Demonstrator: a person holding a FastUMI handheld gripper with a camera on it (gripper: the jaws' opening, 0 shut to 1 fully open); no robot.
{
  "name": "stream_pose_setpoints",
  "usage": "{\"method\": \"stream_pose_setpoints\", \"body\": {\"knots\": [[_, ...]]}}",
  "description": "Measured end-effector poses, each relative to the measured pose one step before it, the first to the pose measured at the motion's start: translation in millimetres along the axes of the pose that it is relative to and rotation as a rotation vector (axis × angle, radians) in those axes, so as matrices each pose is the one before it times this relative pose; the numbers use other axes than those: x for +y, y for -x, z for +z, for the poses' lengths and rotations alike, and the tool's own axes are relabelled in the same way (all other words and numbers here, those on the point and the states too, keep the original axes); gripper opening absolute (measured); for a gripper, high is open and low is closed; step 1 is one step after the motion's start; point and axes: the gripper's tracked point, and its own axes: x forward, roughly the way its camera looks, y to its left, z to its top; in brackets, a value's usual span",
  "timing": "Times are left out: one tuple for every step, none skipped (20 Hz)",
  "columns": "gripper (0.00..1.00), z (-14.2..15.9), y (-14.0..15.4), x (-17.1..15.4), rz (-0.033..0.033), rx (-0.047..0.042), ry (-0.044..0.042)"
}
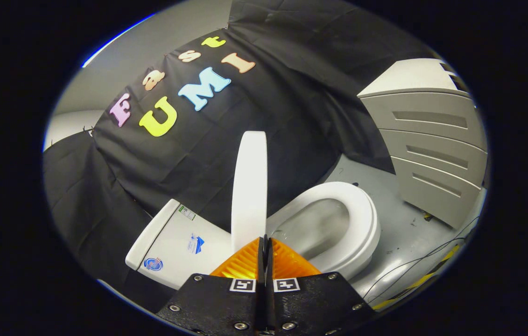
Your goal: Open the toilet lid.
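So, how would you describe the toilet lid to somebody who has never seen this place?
Find the white toilet before the black cloth wall. The toilet lid stands upright just ahead of the shut orange fingers, between tank and bowl. Unlike the ring-shaped seat, it is a solid panel seen edge-on.

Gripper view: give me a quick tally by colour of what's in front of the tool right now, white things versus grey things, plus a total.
White: 3 - raised toilet lid, seat, tank
Grey: 1 - drawer cabinet
Total: 4
The tool has its orange fingers closed together, tips at the lid's lower edge; whether they pinch it, I cannot tell.
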Motion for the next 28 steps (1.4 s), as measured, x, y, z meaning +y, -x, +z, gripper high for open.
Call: {"method": "stream_pose_setpoints", "body": {"knots": [[0.00, 0.28, -0.36, 6.64, -0.00262, 0.00124, 0.02997], [0.00, 0.40, 1.09, 7.06, -0.00013, -0.00264, 0.03384], [0.00, 1.66, 1.14, 8.65, 0.00098, 0.00154, 0.03744], [0.00, 1.89, 0.88, 8.31, 0.00252, -0.00531, 0.03556], [0.00, 0.97, 0.86, 6.32, 0.00164, 0.00104, 0.03393], [0.00, 1.78, 1.01, 3.94, 0.00137, -0.00096, 0.02991], [0.00, 0.71, -0.38, 3.19, -0.00017, -0.00163, 0.02232], [0.00, 0.93, 1.18, 0.50, 0.00209, -0.00011, 0.00629], [0.00, 0.32, 0.72, 0.60, -0.00088, 0.00024, 0.00230], [0.00, 0.02, -0.36, -0.01, -0.00195, -0.00333, -0.00523], [0.00, 0.50, -0.04, -0.39, -0.00192, 0.00460, -0.00212], [0.00, -0.50, 0.04, 0.61, -0.00040, -0.00506, -0.00124], [0.00, -0.08, 0.14, 0.75, -0.00276, 0.00477, -0.00104], [0.00, -0.28, -0.65, 2.27, -0.00117, -0.00108, 0.00062], [0.00, -0.28, -0.09, 3.34, -0.00496, 0.00841, 0.00594], [0.00, 0.54, 1.03, 4.05, -0.00111, -0.00200, 0.01649], [0.00, 1.49, 0.54, 4.59, -0.00038, 0.00195, 0.02110], [0.00, 0.86, 0.36, 3.24, 0.00028, -0.00211, 0.02266], [0.00, -0.15, 0.41, 3.52, -0.00084, -0.00180, 0.02290], [0.00, 0.92, 0.04, 2.26, -0.00067, -0.00078, 0.01800], [0.00, 0.78, 0.68, 1.23, -0.00010, -0.00167, 0.01023], [0.00, 0.83, 0.09, 0.71, 0.00158, -0.00155, 0.00555], [0.00, 0.75, 0.02, 1.31, -0.00123, 0.00240, 0.00616], [0.00, 0.79, 0.37, 1.42, 0.00117, -0.00081, 0.00496], [0.00, 0.61, 0.12, 2.45, 0.00177, 0.00514, 0.00568], [0.00, 0.51, 0.41, 2.64, 0.00353, -0.00164, 0.00602], [0.00, 1.03, 0.11, 2.63, 0.00172, 0.00225, 0.01301], [0.00, 0.16, 1.60, 1.92, -0.00033, -0.00368, 0.01044]]}}
